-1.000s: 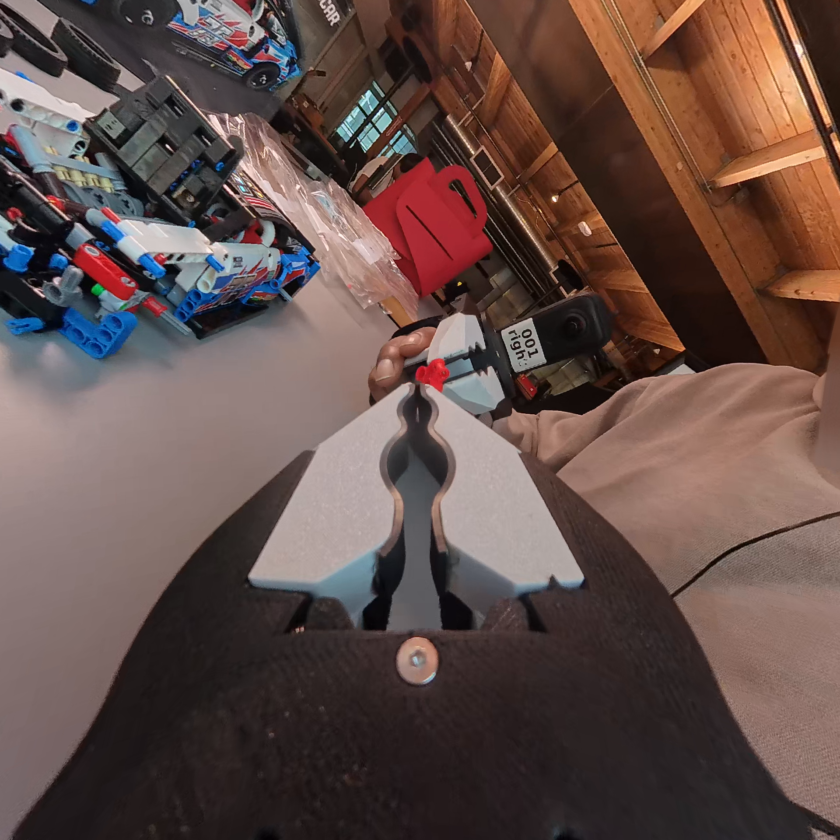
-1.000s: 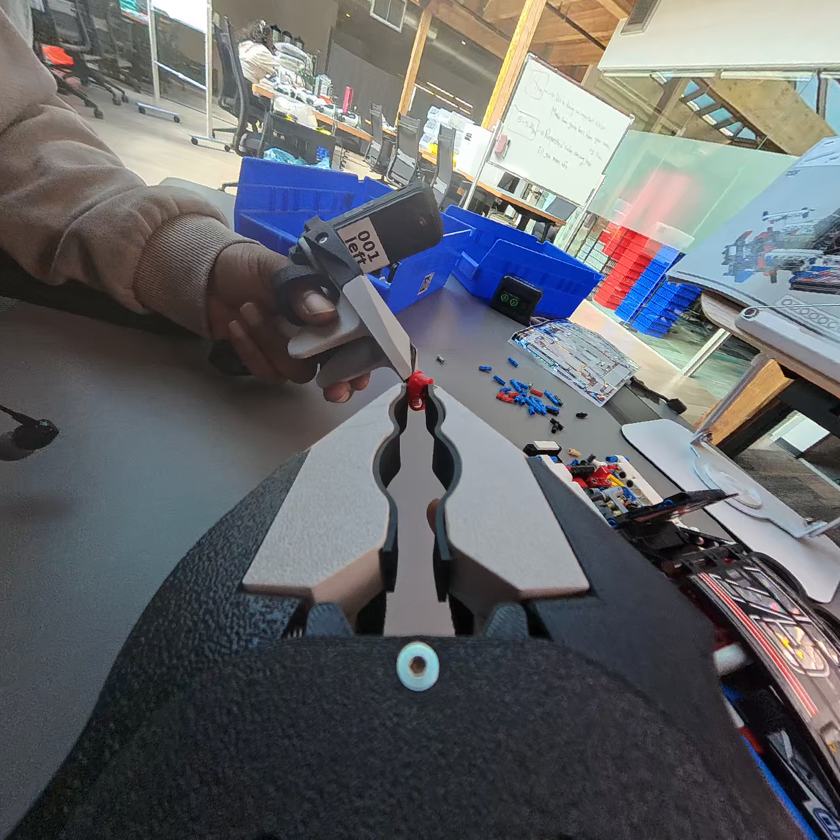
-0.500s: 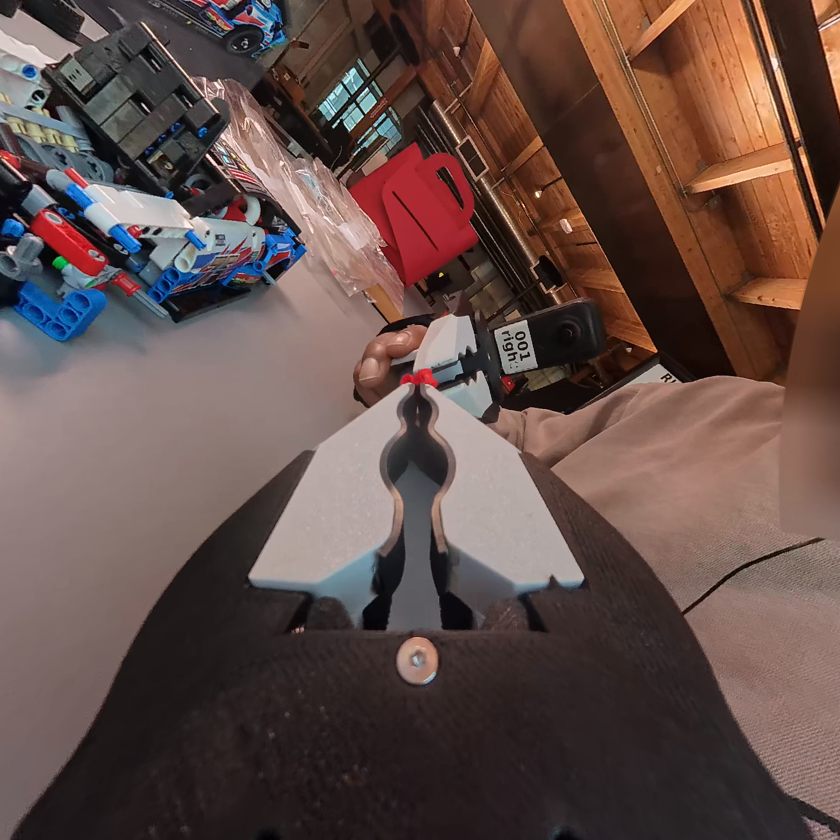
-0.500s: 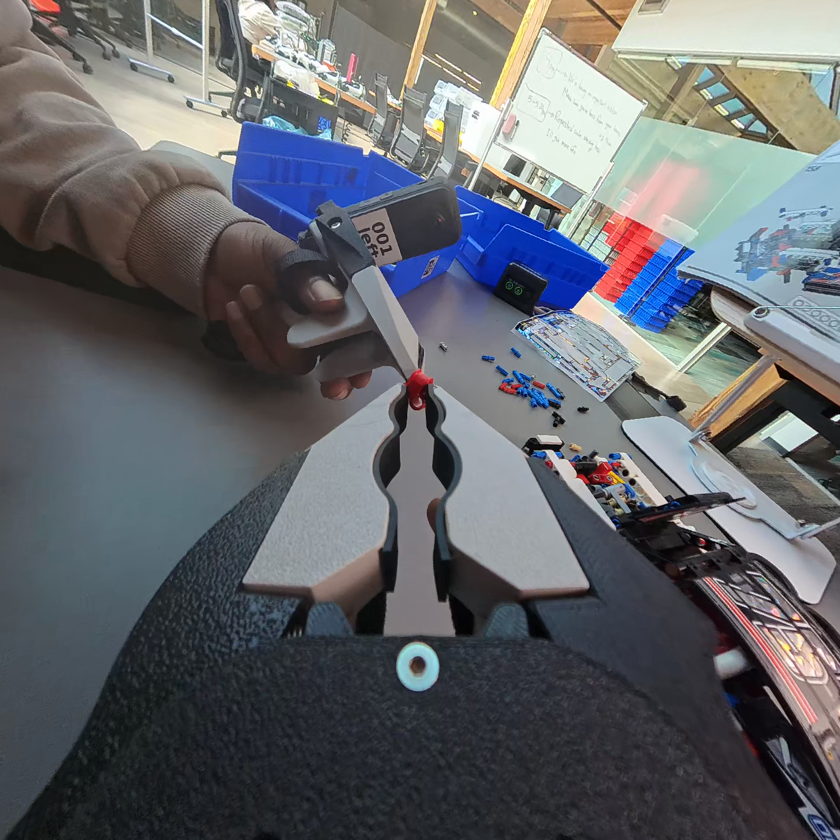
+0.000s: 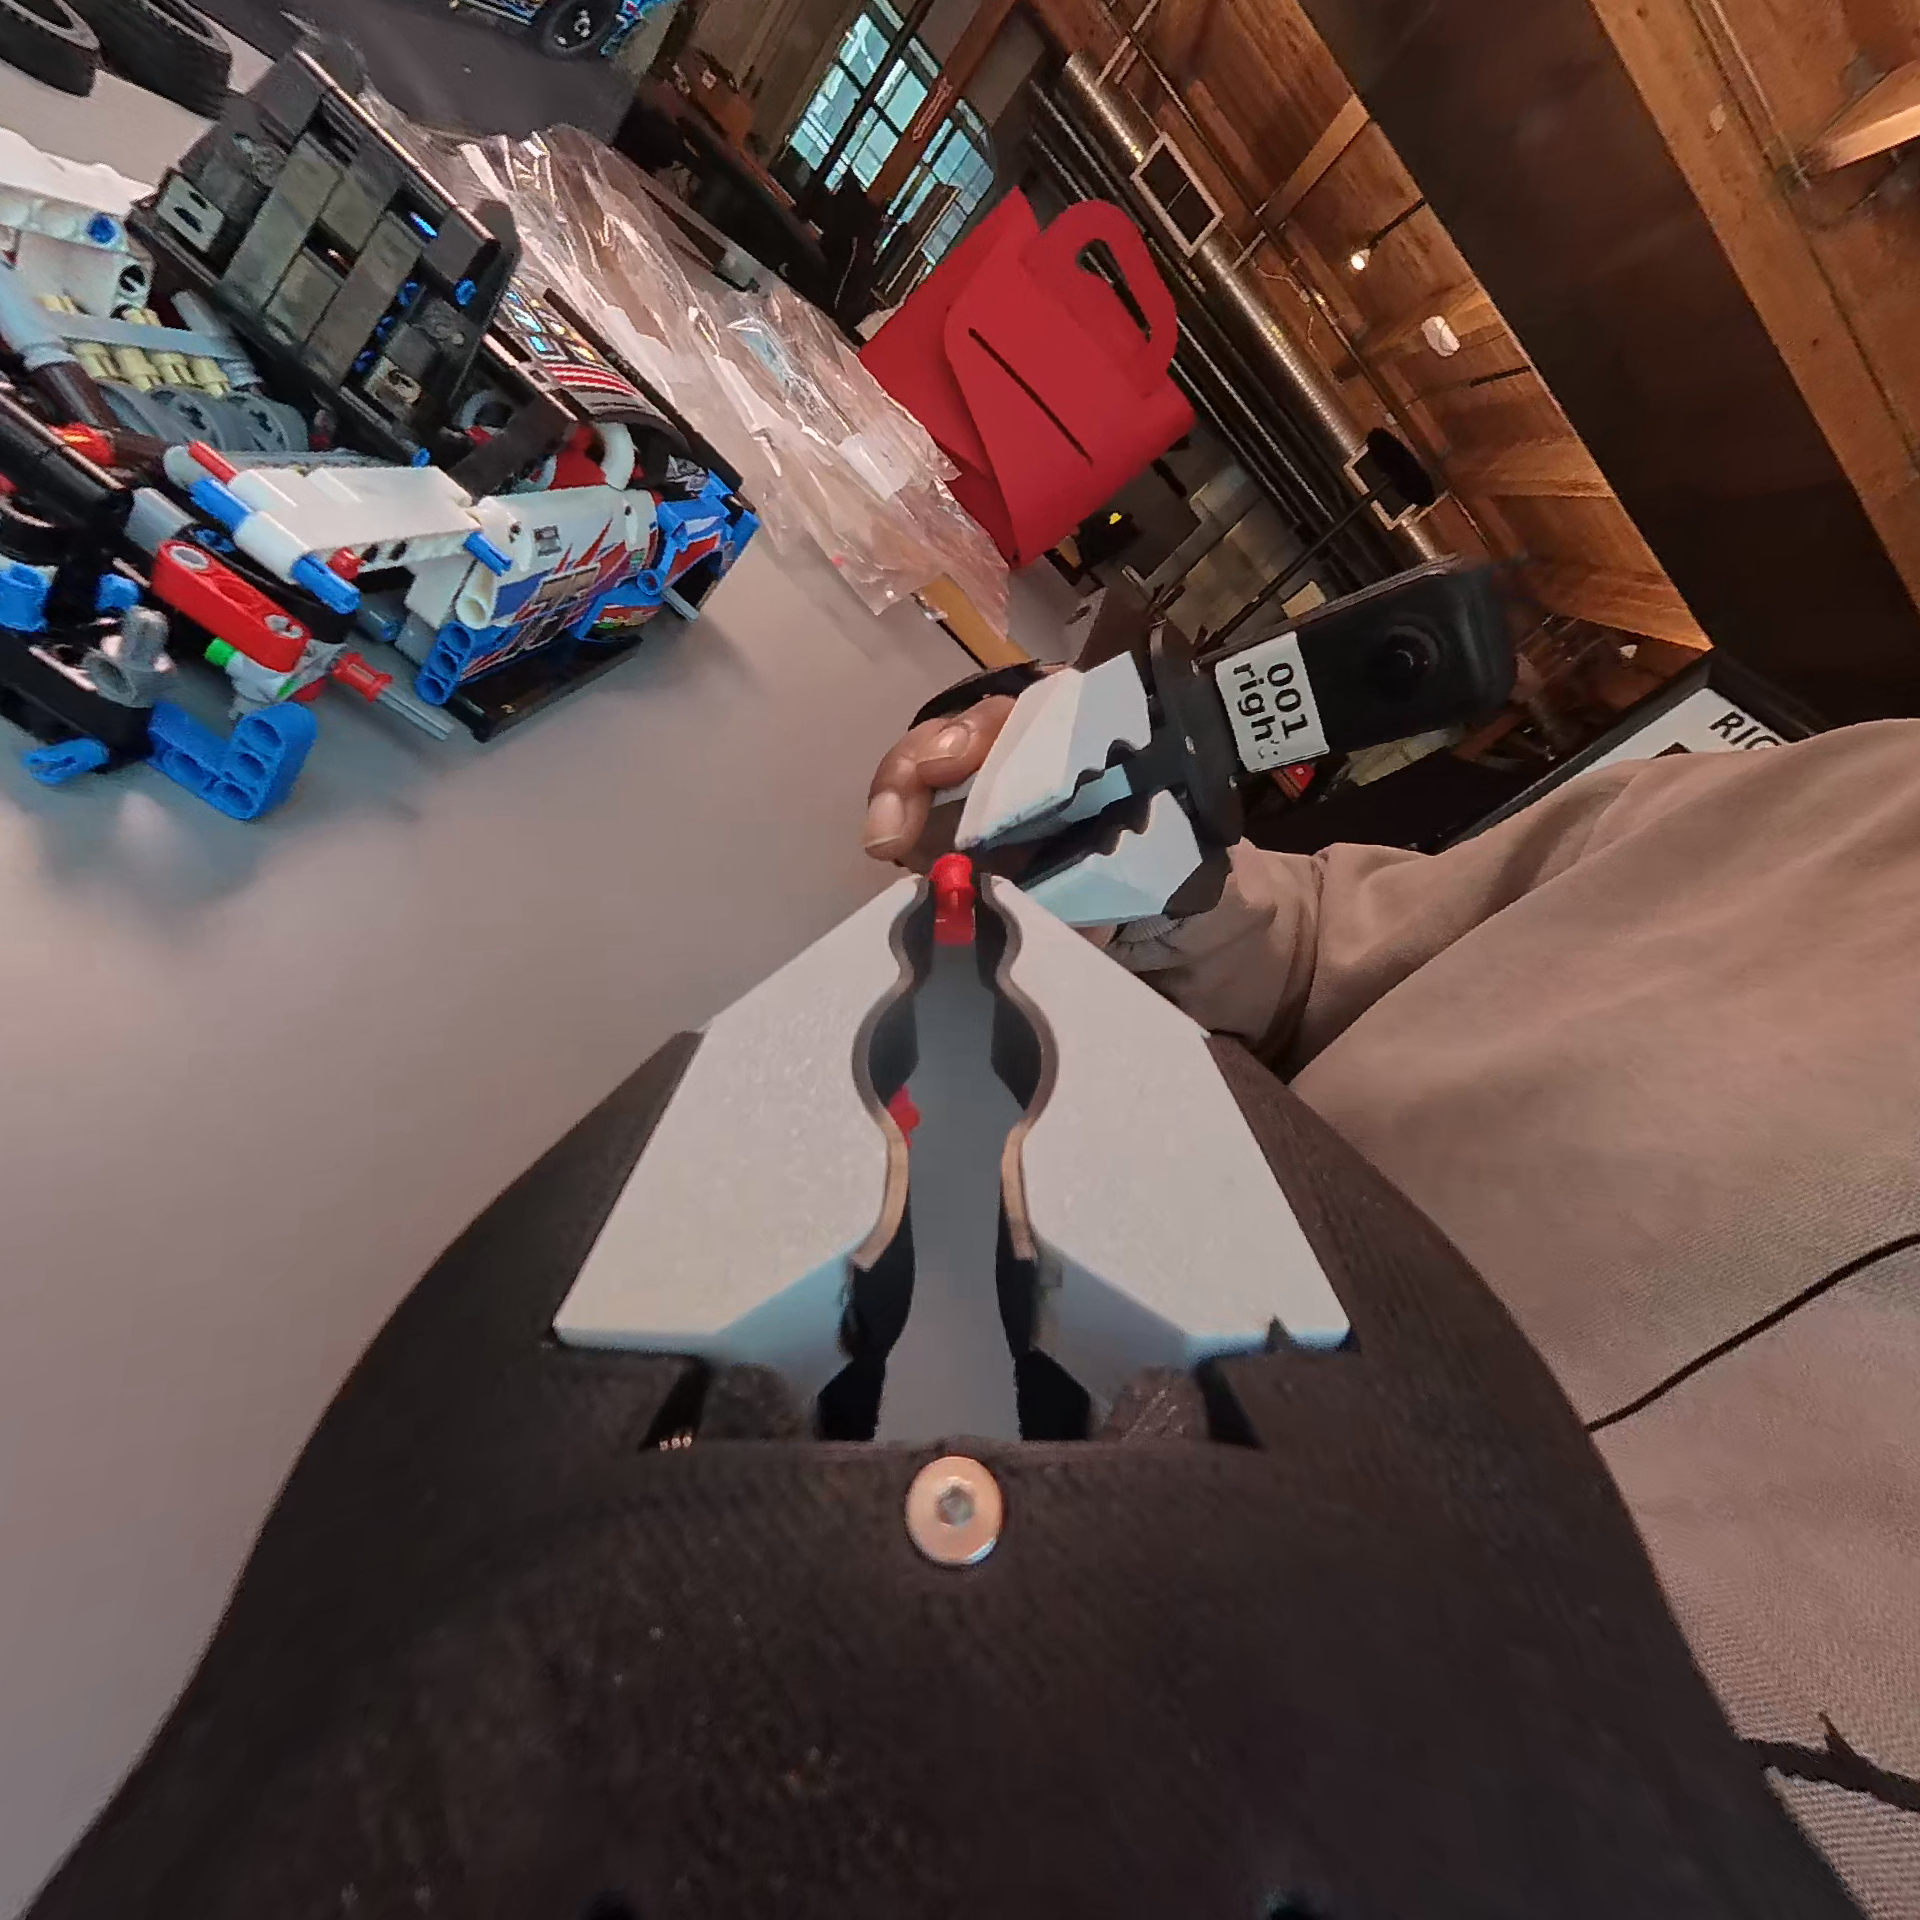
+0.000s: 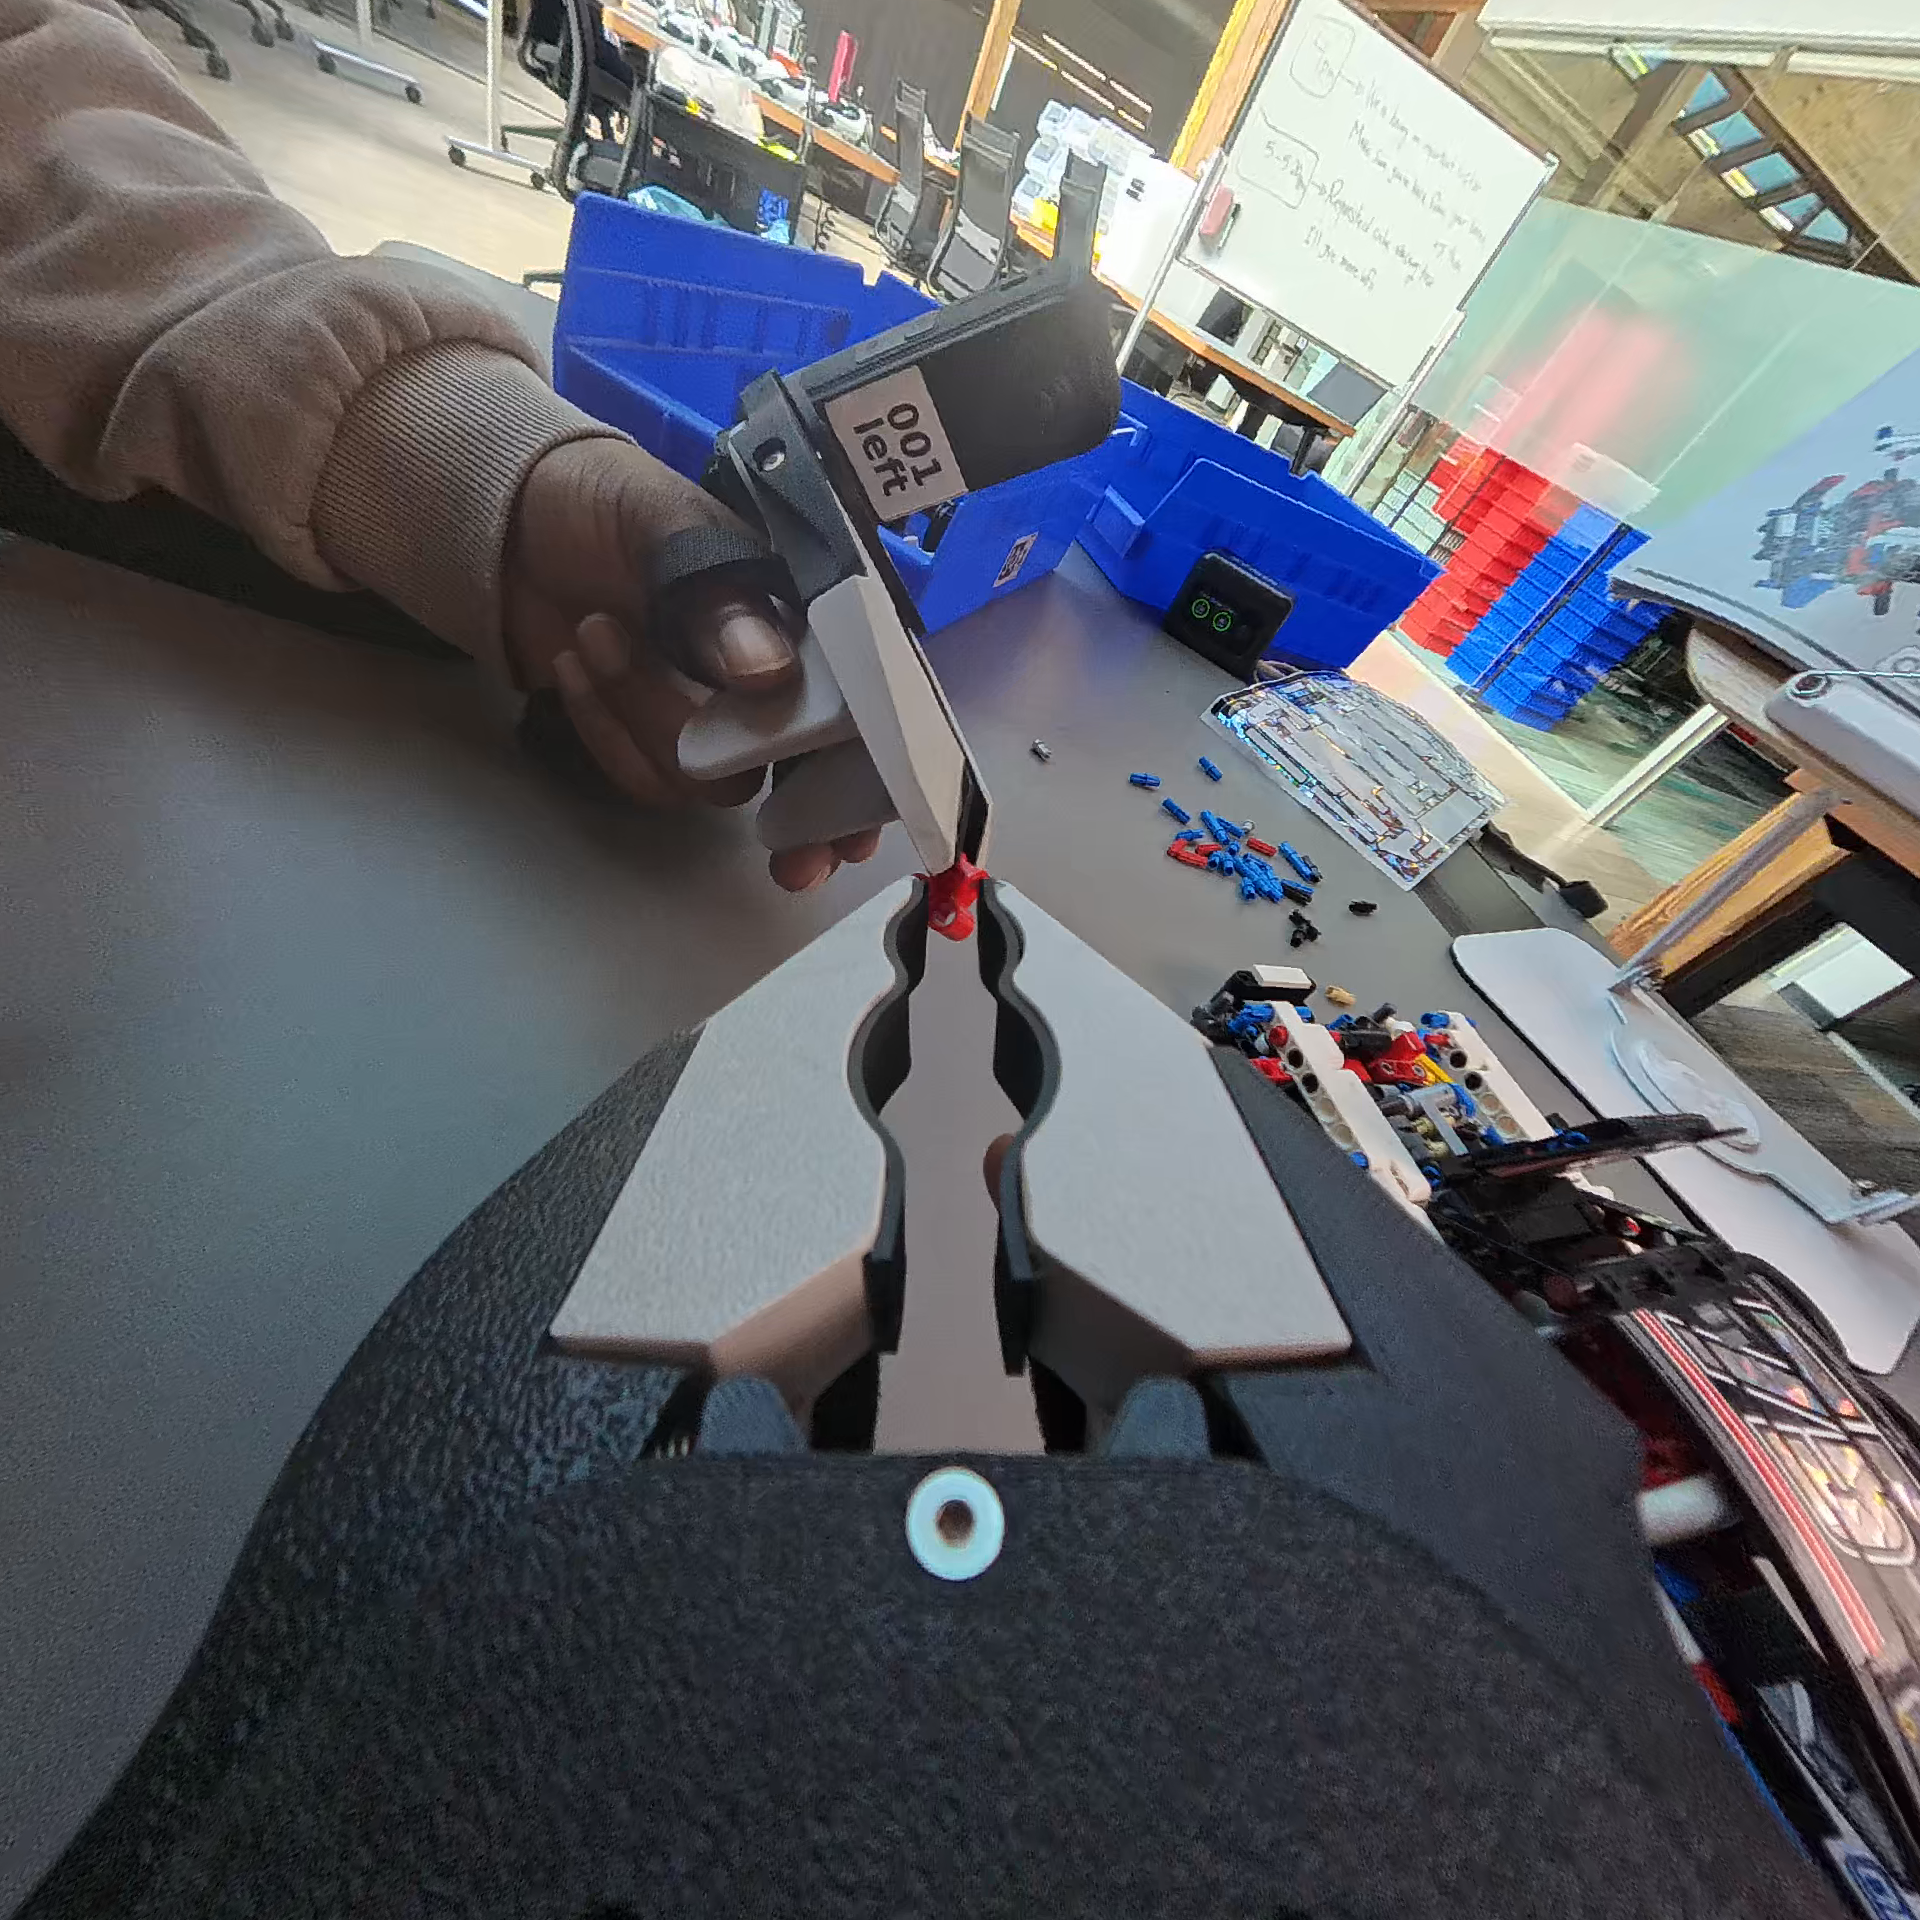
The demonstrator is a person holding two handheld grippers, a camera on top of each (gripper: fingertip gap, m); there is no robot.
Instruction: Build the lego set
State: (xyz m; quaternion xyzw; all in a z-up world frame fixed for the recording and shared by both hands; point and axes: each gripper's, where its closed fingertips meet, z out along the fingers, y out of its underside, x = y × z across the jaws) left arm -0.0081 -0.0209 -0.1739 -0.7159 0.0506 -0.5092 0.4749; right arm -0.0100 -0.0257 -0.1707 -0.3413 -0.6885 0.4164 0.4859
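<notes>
Between the two sets of fingertips, held in the air over the grey table, sits one small red lego piece. The left gripper is pinched onto it at the very tips, and in the right wrist view the right gripper is also closed on the same piece, so both grip it at once, tip to tip. Long axis of the piece seems to run along the left fingers, roughly crosswise to the right ones, but it is too small to be sure. It may be two small parts pressed together; cannot tell. Neither hand is nearer: the piece is at both tips, so any push or twist runs straight along that meeting line.

Off to the side stands one half-built lego car, well apart from the grippers. Loose pins, blue with a few red and black, lie scattered on the table, too many and too small to count. One sticker sheet lies just past them. At least two blue bins stand at the far edge. Clear plastic bags lie beside the car.
</notes>
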